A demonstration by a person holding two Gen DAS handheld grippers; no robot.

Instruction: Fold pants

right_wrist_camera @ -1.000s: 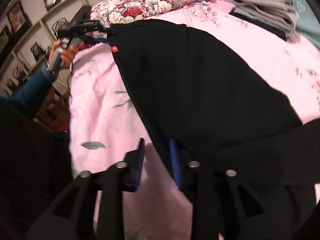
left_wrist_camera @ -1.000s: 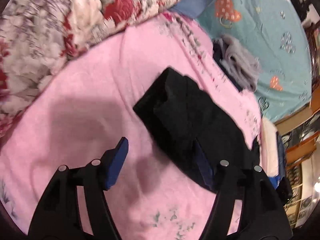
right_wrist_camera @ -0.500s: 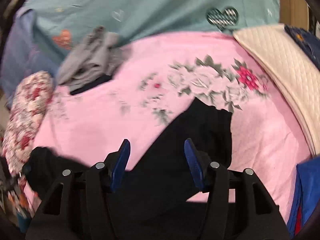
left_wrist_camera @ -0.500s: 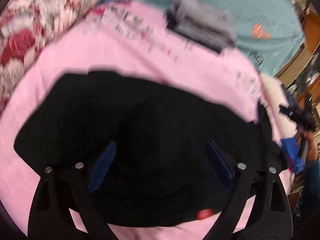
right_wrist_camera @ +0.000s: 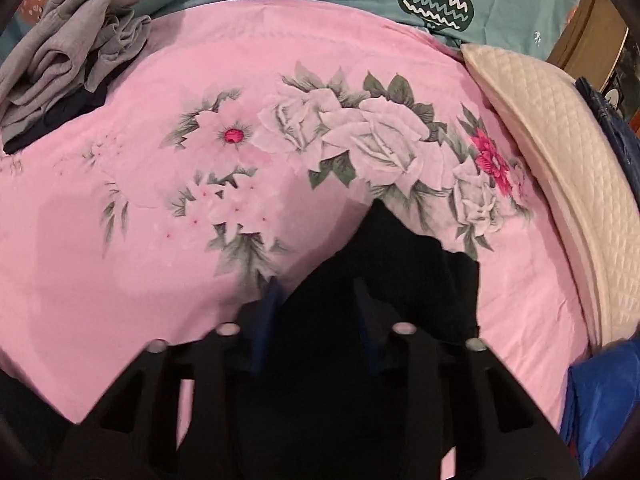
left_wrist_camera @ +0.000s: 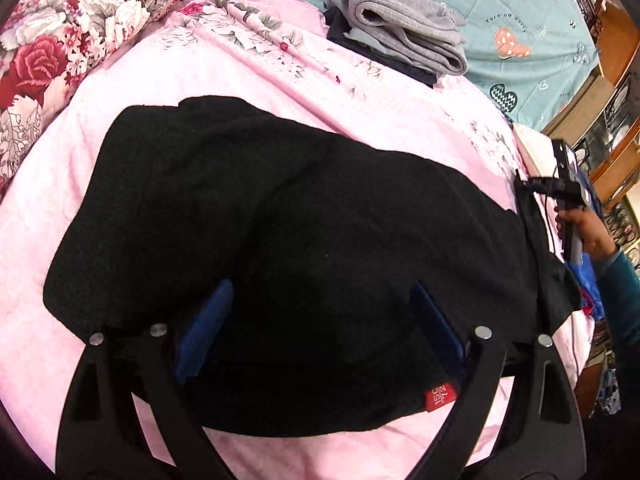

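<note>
The black pants [left_wrist_camera: 280,232] lie spread across the pink floral bedspread [left_wrist_camera: 200,60], with a small red label [left_wrist_camera: 439,396] at the near edge. My left gripper [left_wrist_camera: 320,316] is open, its blue-padded fingers straddling the near part of the pants from above. In the right wrist view one end of the pants [right_wrist_camera: 404,264] lies on the bedspread [right_wrist_camera: 160,208]. My right gripper [right_wrist_camera: 316,300] is open with the black cloth between its fingers. The right gripper also shows in the left wrist view [left_wrist_camera: 564,188], held in a hand at the far end of the pants.
A stack of folded grey and dark clothes [left_wrist_camera: 404,36] sits at the far edge; it also shows in the right wrist view [right_wrist_camera: 68,44]. A floral pillow [left_wrist_camera: 72,28] lies at left. A cream quilted cushion [right_wrist_camera: 560,168] and blue fabric [right_wrist_camera: 600,396] lie at right.
Both grippers swung round over the pants, which are now laid flat on the bed. The right gripper opened wider. The left gripper now straddles the pants.
</note>
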